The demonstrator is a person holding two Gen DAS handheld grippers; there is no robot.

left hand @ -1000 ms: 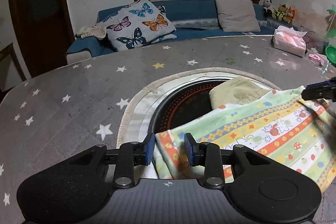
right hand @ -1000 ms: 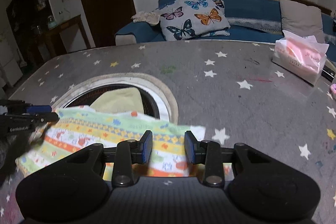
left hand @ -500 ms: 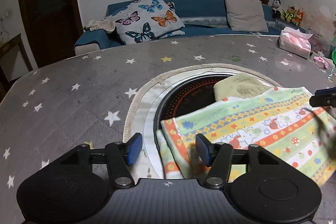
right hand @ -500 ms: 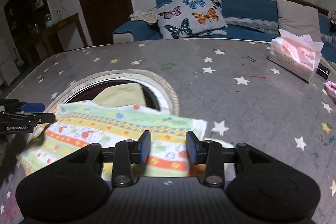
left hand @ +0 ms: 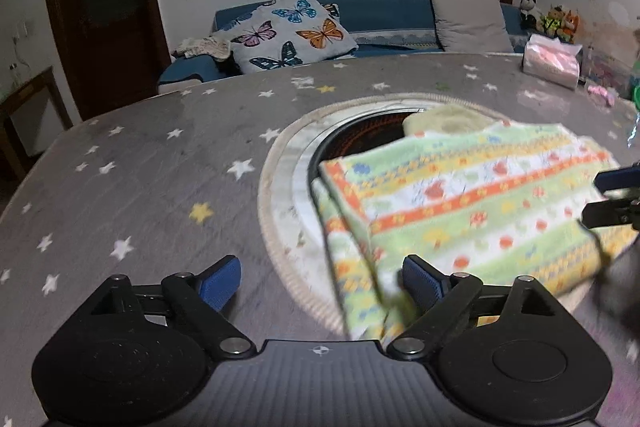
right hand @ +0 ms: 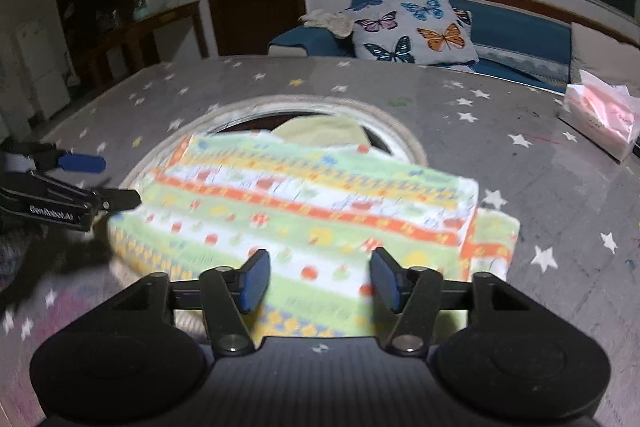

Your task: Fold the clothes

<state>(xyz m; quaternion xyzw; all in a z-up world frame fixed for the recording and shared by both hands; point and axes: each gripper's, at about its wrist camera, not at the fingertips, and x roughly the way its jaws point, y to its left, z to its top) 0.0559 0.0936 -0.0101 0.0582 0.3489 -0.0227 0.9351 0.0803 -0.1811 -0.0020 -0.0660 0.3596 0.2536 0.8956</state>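
A striped cloth with green, orange and yellow bands lies folded over on the grey star-patterned table, partly over the round opening; in the right wrist view it fills the middle. My left gripper is open and empty, just in front of the cloth's left corner. My right gripper is open and empty, above the cloth's near edge. Each gripper shows at the edge of the other's view: the right one and the left one.
A round opening with a pale rim holds a yellowish cloth. A tissue pack sits at the table's far right. A blue sofa with a butterfly pillow stands behind the table.
Both grippers have opened wide and let go of the cloth. They have drawn back and up from it. The cloth now lies folded on the table.
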